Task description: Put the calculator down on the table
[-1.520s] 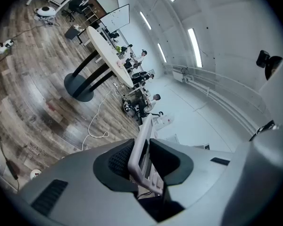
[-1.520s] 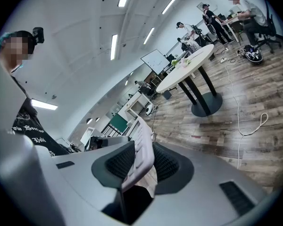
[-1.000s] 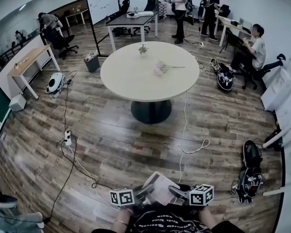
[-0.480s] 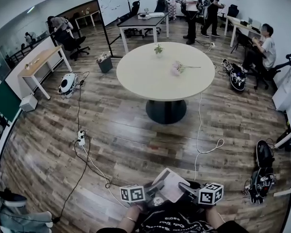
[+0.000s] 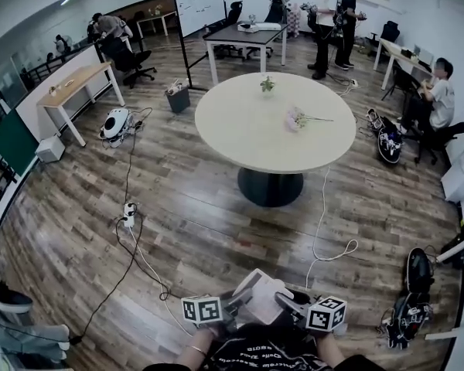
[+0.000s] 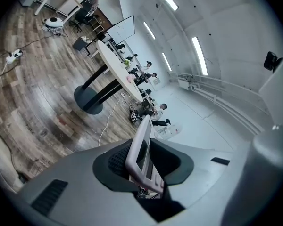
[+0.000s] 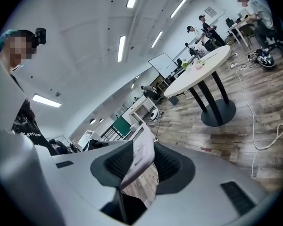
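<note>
Wood-plank floor (image 5: pixel 185 238) runs through an open office, and a round tabletop (image 5: pixel 240 130) on a dark pedestal (image 5: pixel 269 185) stands in the middle of the head view. On that tabletop lie a spray of pink flowers (image 5: pixel 298 118) toward its right side and a small potted plant (image 5: pixel 267 85) near its far edge.

The calculator (image 5: pixel 257 296) is not on the tabletop. It is well short of the near side, held in the air above the floor close to the person's chest and tilted with one corner up.

The left gripper (image 5: pixel 233 305) has its fingers clamped on the calculator's left edge. In the left gripper view the pale casing stands edge-on between the two dark pads, screen side turned to the right-hand pad. The right gripper (image 5: pixel 288 306) has its fingers closed on the opposite edge, and the right gripper view shows the thin body wedged slantwise between the pads.

A white cable (image 5: pixel 325 234) trails over the floor from beneath the tabletop toward the near right. A power strip (image 5: pixel 128 212) lies on the floor to its near left. Beyond the tabletop's far side stand two people (image 5: pixel 322 18), and a seated person (image 5: pixel 439 91) is off its right side.
</note>
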The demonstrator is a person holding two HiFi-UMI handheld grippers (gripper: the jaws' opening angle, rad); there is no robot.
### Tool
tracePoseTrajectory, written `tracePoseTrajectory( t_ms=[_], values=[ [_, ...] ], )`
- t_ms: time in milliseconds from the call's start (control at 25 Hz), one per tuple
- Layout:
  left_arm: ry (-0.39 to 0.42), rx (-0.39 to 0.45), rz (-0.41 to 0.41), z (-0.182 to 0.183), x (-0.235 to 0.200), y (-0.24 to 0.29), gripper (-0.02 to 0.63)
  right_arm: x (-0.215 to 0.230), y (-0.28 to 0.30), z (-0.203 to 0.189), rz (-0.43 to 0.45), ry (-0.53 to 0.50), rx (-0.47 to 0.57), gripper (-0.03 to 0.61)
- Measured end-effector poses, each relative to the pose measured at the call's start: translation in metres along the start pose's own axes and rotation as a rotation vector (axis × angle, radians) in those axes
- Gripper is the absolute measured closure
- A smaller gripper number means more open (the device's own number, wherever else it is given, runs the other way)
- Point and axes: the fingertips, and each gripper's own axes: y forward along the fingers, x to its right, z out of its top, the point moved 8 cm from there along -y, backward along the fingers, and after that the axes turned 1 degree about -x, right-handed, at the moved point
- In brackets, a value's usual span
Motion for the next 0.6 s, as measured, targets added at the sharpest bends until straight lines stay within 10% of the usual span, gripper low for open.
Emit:
tracePoseTrajectory(
  t_ms=[600],
  values=[
    [-0.012, 0.150, 0.091, 0.125, -0.002, 0.123, 0.497, 0.120, 0.049, 0.167, 0.117, -0.082, -0.123, 0.436]
  ],
)
